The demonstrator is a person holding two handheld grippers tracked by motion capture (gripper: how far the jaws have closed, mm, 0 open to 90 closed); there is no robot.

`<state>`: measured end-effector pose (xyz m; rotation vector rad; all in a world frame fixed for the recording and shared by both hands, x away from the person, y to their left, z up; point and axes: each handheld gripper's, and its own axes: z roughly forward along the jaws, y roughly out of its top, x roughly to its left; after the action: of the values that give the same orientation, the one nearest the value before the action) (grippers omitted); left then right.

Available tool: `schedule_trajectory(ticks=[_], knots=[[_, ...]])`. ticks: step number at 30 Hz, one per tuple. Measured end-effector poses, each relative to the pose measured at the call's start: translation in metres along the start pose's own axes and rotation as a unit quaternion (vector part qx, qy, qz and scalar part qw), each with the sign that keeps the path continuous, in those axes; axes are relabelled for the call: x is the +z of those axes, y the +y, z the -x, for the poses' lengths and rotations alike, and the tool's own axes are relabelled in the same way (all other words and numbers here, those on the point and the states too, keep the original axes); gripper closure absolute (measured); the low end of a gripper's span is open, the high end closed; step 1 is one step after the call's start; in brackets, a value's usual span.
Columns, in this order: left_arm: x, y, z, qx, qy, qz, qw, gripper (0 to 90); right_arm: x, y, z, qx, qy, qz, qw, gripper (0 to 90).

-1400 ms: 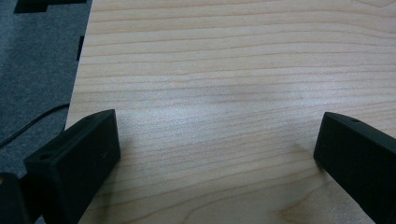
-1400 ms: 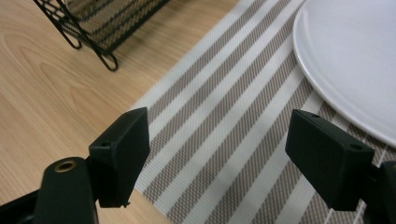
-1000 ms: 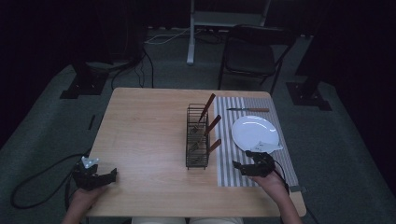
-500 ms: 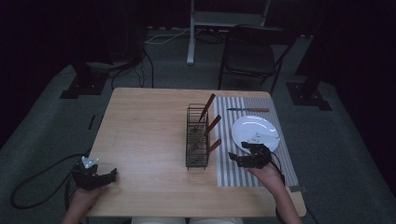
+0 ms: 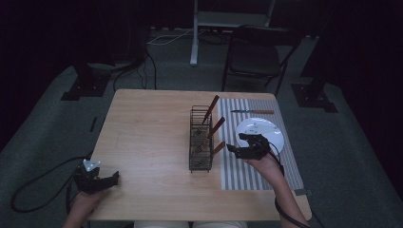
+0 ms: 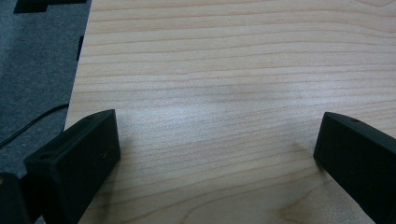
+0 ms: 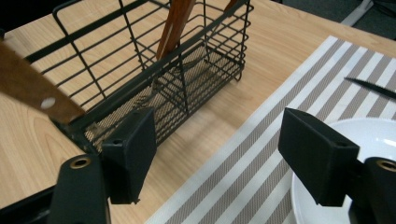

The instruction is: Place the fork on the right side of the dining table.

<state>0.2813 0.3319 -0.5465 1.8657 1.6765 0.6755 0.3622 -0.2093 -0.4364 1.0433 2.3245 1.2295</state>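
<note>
Wooden table (image 5: 152, 128) carries a black wire basket (image 5: 200, 138) near its middle, with three wooden-handled utensils (image 5: 217, 126) leaning out of it toward the right. Just right of the basket lies a striped placemat (image 5: 249, 173), with a white plate (image 5: 266, 129) on it and a knife (image 5: 252, 112) lying across its far end. The right gripper (image 5: 243, 146) hovers over the mat at the plate's near-left edge, its jaws spread wide and empty; in the right gripper view the basket (image 7: 154, 70) stands ahead between them. The left gripper (image 5: 102, 180) rests at the table's near-left corner, jaws wide apart over bare wood (image 6: 219, 93), holding nothing.
</note>
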Motion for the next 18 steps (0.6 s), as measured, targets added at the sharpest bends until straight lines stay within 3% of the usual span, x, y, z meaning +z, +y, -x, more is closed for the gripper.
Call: schedule_trajectory(ticks=[10,18], knots=[[0.0,0.0,0.0,0.0,0.0,0.0,1.0,0.8,0.008,0.02,0.005,-0.003,0.009,0.005,0.9999,29.8],[0.0,0.0,0.0,0.0,0.0,0.0,1.0,0.8,0.014,0.032,-0.002,-0.021,0.022,0.002,0.9995,34.7]])
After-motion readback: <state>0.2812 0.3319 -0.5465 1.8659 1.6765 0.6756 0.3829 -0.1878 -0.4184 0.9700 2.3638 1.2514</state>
